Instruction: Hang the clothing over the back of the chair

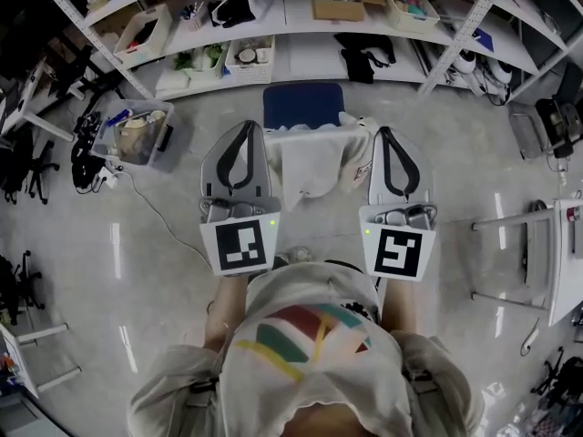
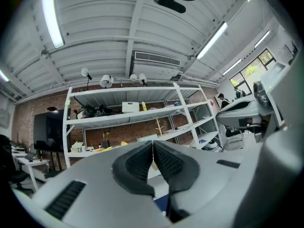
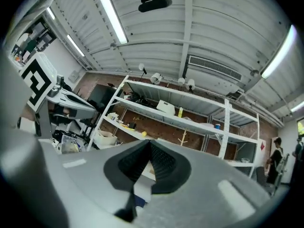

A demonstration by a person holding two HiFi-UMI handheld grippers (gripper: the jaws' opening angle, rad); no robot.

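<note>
A white piece of clothing (image 1: 310, 167) hangs spread between my two grippers, in front of a blue chair (image 1: 303, 105) whose back shows just above the cloth. My left gripper (image 1: 246, 126) is shut on the garment's upper left corner, and my right gripper (image 1: 387, 131) is shut on its upper right corner. Both are held up and point level. In the left gripper view the jaws (image 2: 153, 144) are pressed together with a pale sliver of cloth (image 2: 155, 165) below them. The right gripper view shows closed jaws (image 3: 148, 144) with white cloth (image 3: 145, 190) under them.
White shelving (image 1: 273, 25) with boxes and bins runs along the far wall behind the chair. A clear plastic bin (image 1: 138, 135) stands on the floor at the left with a cable trailing from it. A white table (image 1: 565, 262) is at the right and black office chairs (image 1: 23, 167) at the far left.
</note>
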